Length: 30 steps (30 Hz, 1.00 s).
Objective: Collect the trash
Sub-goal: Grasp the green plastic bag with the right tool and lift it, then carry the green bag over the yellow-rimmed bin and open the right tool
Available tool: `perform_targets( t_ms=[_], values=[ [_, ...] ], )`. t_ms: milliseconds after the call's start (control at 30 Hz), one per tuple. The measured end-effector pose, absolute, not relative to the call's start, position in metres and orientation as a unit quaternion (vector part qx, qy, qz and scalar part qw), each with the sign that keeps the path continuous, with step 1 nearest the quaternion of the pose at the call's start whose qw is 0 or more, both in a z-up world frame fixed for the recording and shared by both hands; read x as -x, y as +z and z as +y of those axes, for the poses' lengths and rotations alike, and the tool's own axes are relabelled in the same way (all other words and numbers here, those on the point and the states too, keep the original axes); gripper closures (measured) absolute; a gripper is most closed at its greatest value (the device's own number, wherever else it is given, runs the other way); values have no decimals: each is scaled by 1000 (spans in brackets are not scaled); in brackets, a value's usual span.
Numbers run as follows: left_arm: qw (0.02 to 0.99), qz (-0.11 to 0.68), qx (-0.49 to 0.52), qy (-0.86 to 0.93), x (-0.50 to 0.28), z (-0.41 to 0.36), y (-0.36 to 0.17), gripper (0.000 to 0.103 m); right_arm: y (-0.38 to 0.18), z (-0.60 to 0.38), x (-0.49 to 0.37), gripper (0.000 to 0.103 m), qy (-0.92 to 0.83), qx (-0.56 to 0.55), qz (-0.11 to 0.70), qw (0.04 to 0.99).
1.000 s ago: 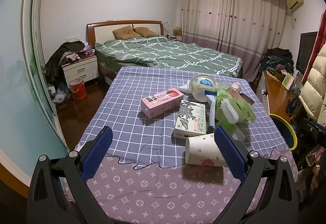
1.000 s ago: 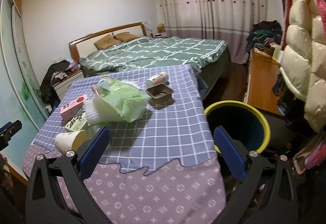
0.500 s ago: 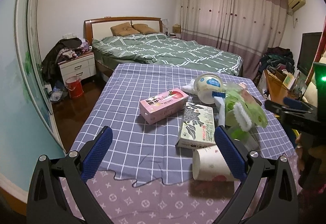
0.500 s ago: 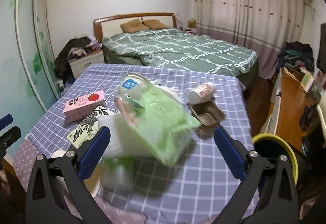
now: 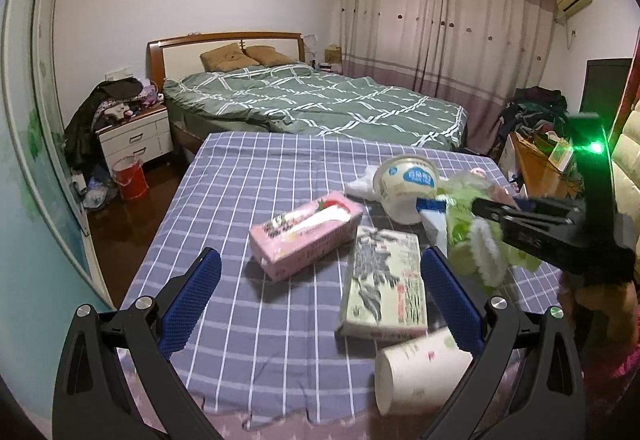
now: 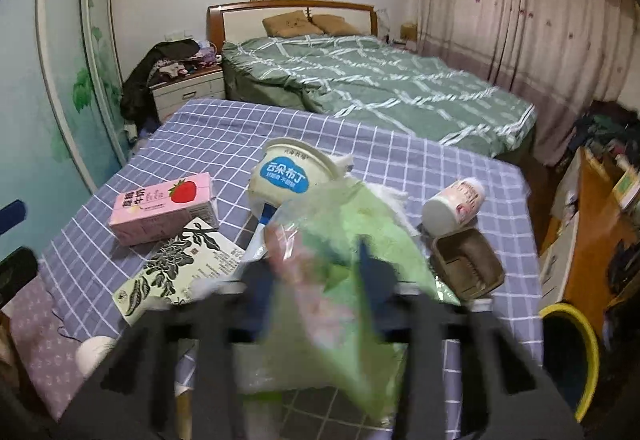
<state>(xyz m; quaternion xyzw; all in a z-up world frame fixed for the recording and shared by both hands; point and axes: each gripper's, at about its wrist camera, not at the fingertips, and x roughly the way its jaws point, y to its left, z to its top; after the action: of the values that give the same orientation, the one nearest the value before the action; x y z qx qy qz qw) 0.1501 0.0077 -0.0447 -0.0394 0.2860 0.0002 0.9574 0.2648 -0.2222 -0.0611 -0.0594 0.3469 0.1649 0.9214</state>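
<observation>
Trash lies on a checked tablecloth (image 5: 248, 207): a pink strawberry carton (image 5: 304, 236), a green-white leaf-print box (image 5: 382, 284), a white pudding tub (image 5: 406, 181), a paper cup (image 5: 420, 372) on its side and a green plastic bag (image 6: 340, 280). My left gripper (image 5: 320, 296) is open and empty, low over the near table edge. My right gripper (image 6: 316, 280) has its jaws closed in on the green bag; the view is blurred. It also shows in the left wrist view (image 5: 532, 228).
A small pink cup (image 6: 454, 205) and a brown tray (image 6: 466, 270) lie at the table's right side. A yellow-rimmed bin (image 6: 570, 356) stands on the floor to the right. A bed (image 5: 320, 107) is behind the table, a wooden desk (image 5: 536, 171) to the right.
My right gripper has swung left from the bin side onto the green bag and its jaws have closed on it. My left gripper has moved slightly forward over the table.
</observation>
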Motion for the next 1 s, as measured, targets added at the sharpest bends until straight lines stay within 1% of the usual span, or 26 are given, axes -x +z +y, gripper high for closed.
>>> perform_targets(
  t_ms=[33,67,167,367,567,667,833,1000],
  values=[
    [958,284,39,-1,-156,9,-44,5,-60,-223,-264,86,165,57,345,922],
    [959,281,38,-3,-164,10,-43,5,-57,-225,-263,90,165,53,342,923],
    [964,264,35,-9,-187,12,-41,5,-45,-236,-256,93,175,29,333,926],
    [972,233,33,-14,-227,19,-40,5,-12,-272,-233,93,177,-21,297,938],
    [970,238,40,-20,-245,24,-48,5,8,-322,-219,93,118,-57,265,955],
    [968,245,41,-24,-248,24,-55,5,7,-352,-216,93,74,-80,256,961],
    [971,236,33,-28,-242,21,-56,5,-5,-418,-218,93,-54,-97,252,961],
    [972,229,30,-33,-234,16,-54,5,-42,-475,-235,92,-137,-121,291,939]
  ],
)
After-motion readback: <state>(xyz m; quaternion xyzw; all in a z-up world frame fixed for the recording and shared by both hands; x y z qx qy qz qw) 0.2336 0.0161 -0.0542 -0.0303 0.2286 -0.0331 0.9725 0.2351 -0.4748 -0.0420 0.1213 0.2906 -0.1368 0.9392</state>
